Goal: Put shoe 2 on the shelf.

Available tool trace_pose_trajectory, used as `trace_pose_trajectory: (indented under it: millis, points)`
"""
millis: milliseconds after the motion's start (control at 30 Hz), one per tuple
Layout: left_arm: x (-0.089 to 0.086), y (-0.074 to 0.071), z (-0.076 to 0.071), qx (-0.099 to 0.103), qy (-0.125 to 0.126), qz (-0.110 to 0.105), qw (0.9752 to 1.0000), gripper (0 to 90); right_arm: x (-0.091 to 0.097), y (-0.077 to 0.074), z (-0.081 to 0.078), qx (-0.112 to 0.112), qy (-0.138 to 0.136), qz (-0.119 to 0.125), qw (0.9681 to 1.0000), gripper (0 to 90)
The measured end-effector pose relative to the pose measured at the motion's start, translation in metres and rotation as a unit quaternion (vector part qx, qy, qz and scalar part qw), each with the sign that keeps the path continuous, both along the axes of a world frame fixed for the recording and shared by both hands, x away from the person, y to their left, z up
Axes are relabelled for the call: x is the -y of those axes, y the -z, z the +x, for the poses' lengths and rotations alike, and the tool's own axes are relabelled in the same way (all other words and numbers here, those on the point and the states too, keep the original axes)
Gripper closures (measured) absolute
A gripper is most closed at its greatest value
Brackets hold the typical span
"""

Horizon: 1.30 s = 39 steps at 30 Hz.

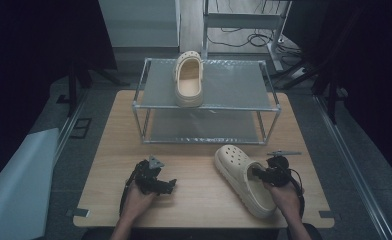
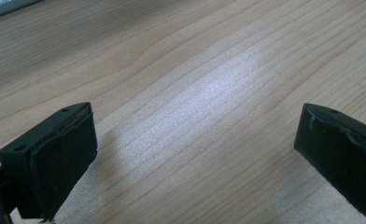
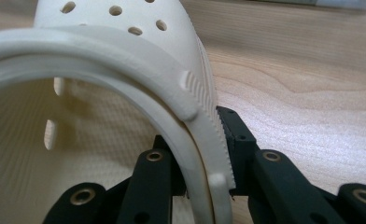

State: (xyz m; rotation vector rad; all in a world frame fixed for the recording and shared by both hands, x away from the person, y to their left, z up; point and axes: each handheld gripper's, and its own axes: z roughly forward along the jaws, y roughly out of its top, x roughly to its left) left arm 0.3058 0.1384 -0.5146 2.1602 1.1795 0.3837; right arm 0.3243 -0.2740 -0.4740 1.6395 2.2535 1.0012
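Right tool (image 3: 208,161) on unbranded cream clog (image 3: 125,70)

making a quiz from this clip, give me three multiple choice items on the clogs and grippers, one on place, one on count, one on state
1. Where does the far clog stand?
A. on the rack's top shelf
B. on the rack's bottom shelf
C. on the floor

2. How many cream clogs are there?
A. one
B. two
C. three

3. What is the right gripper doing?
A. hanging open over bare table
B. shut on nothing
C. clamping the near clog's side wall

Key: 1 A, the high view shows it on the upper shelf. 2 B, one on the rack, one on the table. 3 C, the right gripper view shows the wall pinched between its jaws.
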Motion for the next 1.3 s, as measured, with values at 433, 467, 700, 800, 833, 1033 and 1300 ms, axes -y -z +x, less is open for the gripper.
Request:
trace_pose_trajectory:
  millis: [433, 467, 700, 800, 833, 1033, 1300]
  points:
    - [0.003, 0.001, 0.0, 0.007, 0.009, 0.017, 0.9998, 0.0, 0.026, 0.0, 0.006, -0.038, 0.014, 0.116, 0.9924, 76.8]
    - [0.004, 0.001, 0.0, 0.008, 0.011, 0.023, 0.9997, 0.0, 0.027, -0.002, 0.006, -0.042, 0.012, 0.121, 0.9918, 76.9]
    - [0.005, 0.0, -0.001, 0.014, 0.018, 0.021, 0.9995, 0.0, 0.03, -0.013, 0.005, -0.046, 0.002, 0.159, 0.9863, 76.8]
    - [0.006, -0.002, -0.001, 0.018, 0.021, 0.011, 0.9996, 0.0, 0.031, -0.02, 0.005, -0.044, -0.002, 0.175, 0.9836, 76.7]
    - [0.006, -0.002, -0.001, 0.02, 0.022, 0.009, 0.9995, 0.0, 0.032, -0.023, 0.004, -0.044, -0.005, 0.174, 0.9838, 76.7]
    - [0.006, -0.001, -0.001, 0.018, 0.024, 0.02, 0.9993, 0.0, 0.034, -0.036, 0.005, -0.045, -0.01, 0.196, 0.9795, 76.7]
    - [0.008, 0.0, -0.001, 0.017, 0.026, 0.024, 0.9992, 0.0, 0.034, -0.052, 0.009, -0.05, -0.015, 0.233, 0.971, 76.6]
